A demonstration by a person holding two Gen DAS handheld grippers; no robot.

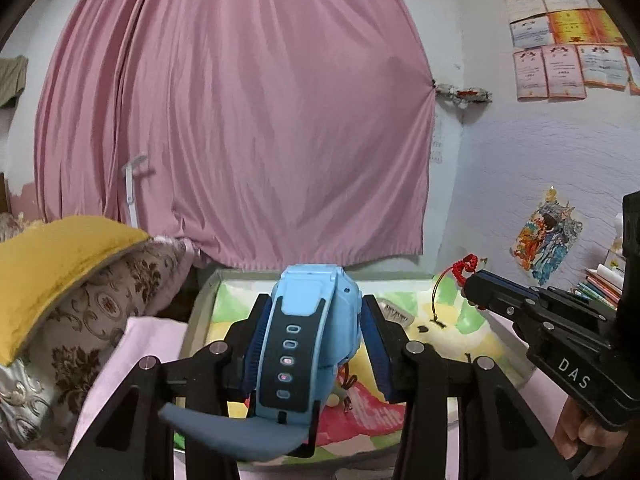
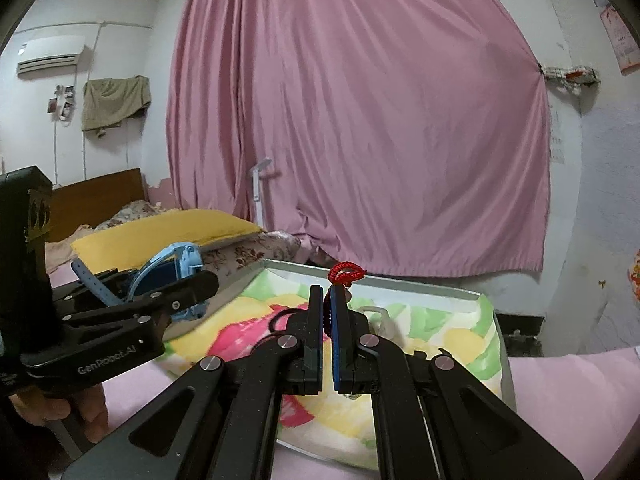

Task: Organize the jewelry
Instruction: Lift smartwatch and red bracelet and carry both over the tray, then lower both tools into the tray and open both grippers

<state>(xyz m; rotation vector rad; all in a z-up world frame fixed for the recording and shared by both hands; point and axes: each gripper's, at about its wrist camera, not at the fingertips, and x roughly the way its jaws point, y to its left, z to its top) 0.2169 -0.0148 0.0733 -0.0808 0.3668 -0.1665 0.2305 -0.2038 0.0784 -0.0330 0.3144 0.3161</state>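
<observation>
Both pieces are up in the air above the shallow grey metal tray [image 1: 200,300] with its bright floral lining, which sits on the pink-covered bed just in front of the pink curtain [image 1: 240,120]. The left hand-held gripper [image 1: 316,332] clasps a light-blue plastic child's watch [image 1: 308,320] across its chunky case, with the rubbery strap drooping down toward the near side. That strap is soft and floppy, so the rigid case is the sensible place to hold it; it looks light, but the smooth plastic could slip if the grip eases. To the right, the right hand-held gripper [image 2: 327,300] is clenched tight on a thin red braided cord bracelet [image 2: 346,272], its knotted loop poking up above the fingertips and a gold-brown cord hanging below, as the left view shows. The cord is nearly weightless and limp, will swing and snag easily, and is best pinched at the thick knot. A few small dark bits and a pale comb-like clip [image 1: 394,312] lie in the tray.
</observation>
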